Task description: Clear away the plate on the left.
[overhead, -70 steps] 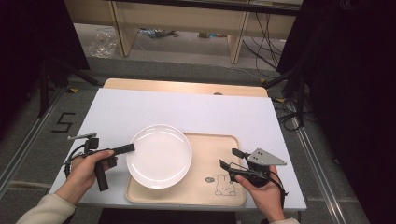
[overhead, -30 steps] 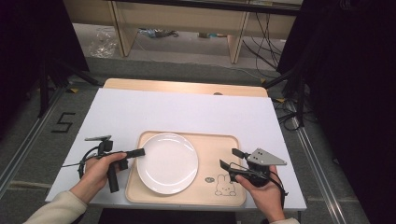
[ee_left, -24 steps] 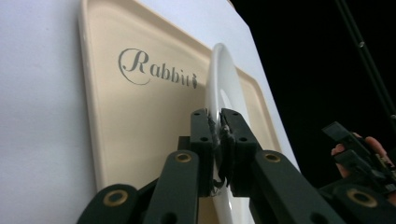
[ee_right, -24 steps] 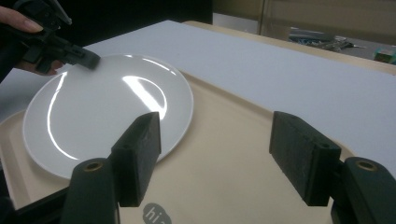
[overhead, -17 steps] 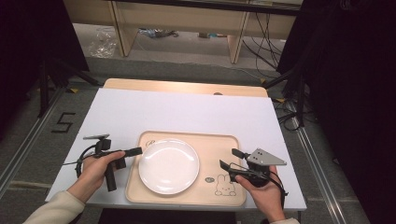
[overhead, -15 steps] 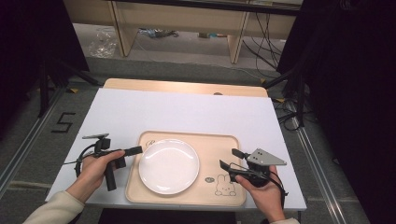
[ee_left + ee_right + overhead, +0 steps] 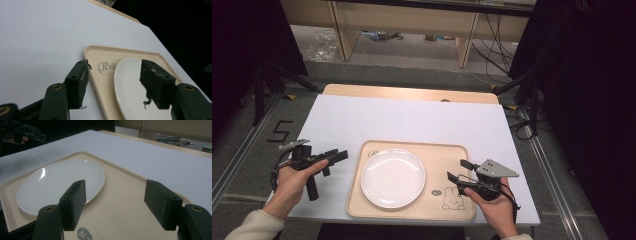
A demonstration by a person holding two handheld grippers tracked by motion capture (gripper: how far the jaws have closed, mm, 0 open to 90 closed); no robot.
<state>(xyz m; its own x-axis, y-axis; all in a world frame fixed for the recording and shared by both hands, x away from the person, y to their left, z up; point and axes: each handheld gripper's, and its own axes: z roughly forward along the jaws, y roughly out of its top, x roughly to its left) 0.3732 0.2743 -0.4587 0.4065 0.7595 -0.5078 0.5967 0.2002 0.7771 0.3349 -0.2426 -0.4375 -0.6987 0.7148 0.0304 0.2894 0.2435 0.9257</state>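
The white plate [image 7: 392, 177] lay flat on the tan tray [image 7: 459, 155], toward its left side. The tray sat on the white worktop [image 7: 412, 120], near the front edge. So the plate looked like it was already put down where it belonged.

The left hand-held gripper [image 7: 339, 156] was on the worktop side, just left of the tray. Its jaws had just been opening, and they stood wide with nothing between them. The plate's edge was beyond them and not touched.

The right hand-held gripper [image 7: 459, 170] hung over the right part of the tray, near a little rabbit picture [image 7: 452, 199]. Its jaws were spread too, and held nothing.

The putting-down part seemed done. What was left, as far as one could tell, was to pull the hands away.
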